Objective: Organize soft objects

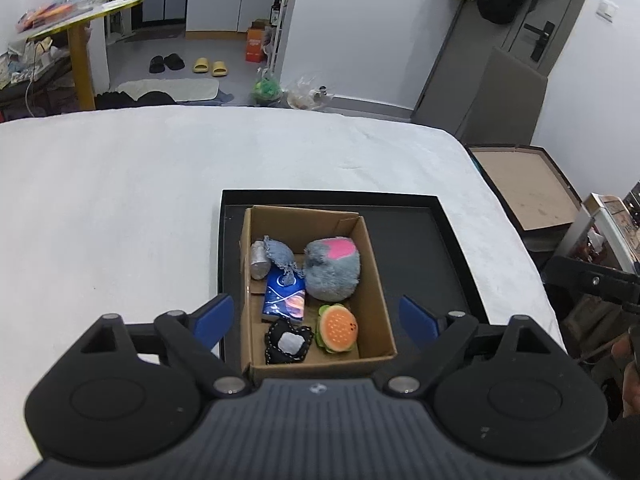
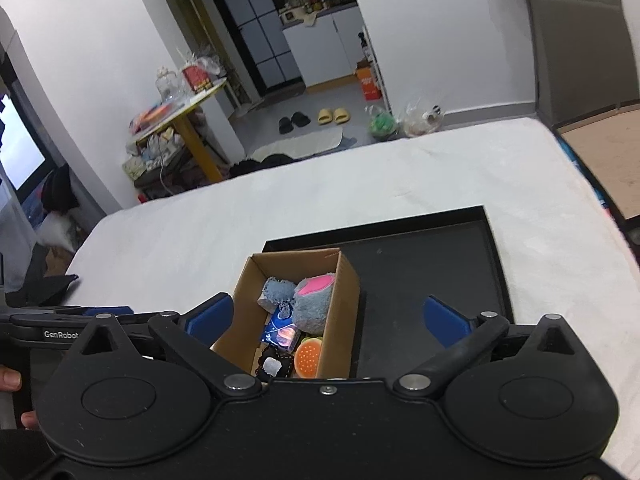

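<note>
You are holding your left gripper [image 1: 316, 316] above the near end of the open brown cardboard box [image 1: 376, 280], its blue-padded jaws standing wide apart with nothing between them, and your right gripper [image 2: 328, 316] is hovering over the same box with its jaws spread just as wide and equally empty. I judge that both are hanging clear of the box because the sorting looks done, or very nearly so: no soft thing is lying loose on the white cloth-covered table [image 1: 120, 184].

Going left to right inside the box, you are looking at a small silvery-grey padded lump [image 1: 259, 264] against the left wall, a frayed denim-blue fabric piece [image 1: 280, 254] leaning on it, a glossy blue packet printed with planets [image 1: 284, 298] below, a black heart-shaped cushion with a pale grey centre patch [image 1: 288, 343] at the near end, an orange-topped plush burger [image 1: 337, 328] beside it, and a fluffy grey plush with a pink patch [image 1: 332, 268] filling the far right corner. They are sitting packed together (touching, mostly), which keeps them from tipping.

The box itself is standing in the left part of a shallow black rectangular tray [image 1: 424, 248], whose right part is lying bare.

The near wall of the box is being cut off by the gripper bodies in both views, so you cannot tell whether anything is tucked there. What the silvery lump is I cannot make out, and only fingertips of your left hand [image 2: 10, 380] are showing at the frame edge.
</note>
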Available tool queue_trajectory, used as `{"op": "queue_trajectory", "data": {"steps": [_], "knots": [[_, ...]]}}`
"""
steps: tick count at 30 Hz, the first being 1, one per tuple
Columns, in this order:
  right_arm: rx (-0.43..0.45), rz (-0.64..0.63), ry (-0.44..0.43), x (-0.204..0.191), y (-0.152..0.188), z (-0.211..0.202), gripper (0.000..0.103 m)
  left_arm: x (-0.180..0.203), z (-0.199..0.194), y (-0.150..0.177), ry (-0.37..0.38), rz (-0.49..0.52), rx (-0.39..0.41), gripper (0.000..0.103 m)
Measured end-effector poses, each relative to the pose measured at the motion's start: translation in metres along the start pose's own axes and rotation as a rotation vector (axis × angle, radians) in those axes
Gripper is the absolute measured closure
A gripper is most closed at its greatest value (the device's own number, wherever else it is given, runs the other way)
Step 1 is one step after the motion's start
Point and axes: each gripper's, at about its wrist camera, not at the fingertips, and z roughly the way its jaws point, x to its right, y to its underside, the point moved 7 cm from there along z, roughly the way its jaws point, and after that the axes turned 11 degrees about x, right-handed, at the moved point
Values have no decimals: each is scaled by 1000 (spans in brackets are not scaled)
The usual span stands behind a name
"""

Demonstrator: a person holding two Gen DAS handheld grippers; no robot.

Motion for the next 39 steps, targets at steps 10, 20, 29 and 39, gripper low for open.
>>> {"op": "queue_trajectory", "data": {"steps": [10,20,29,39], "knots": [[46,18,-20,-7,-2,-39,0,13,-44,-1,11,25,33,9],[56,55,-34,-17,6,-64,0,33,-74,6,71,44,60,3],[46,46,17,-25,12,-83,0,39,-91,8,95,32,98,0],[51,23,23,-34,19,-106,0,54,-111,13,147,59,139,0]]}}
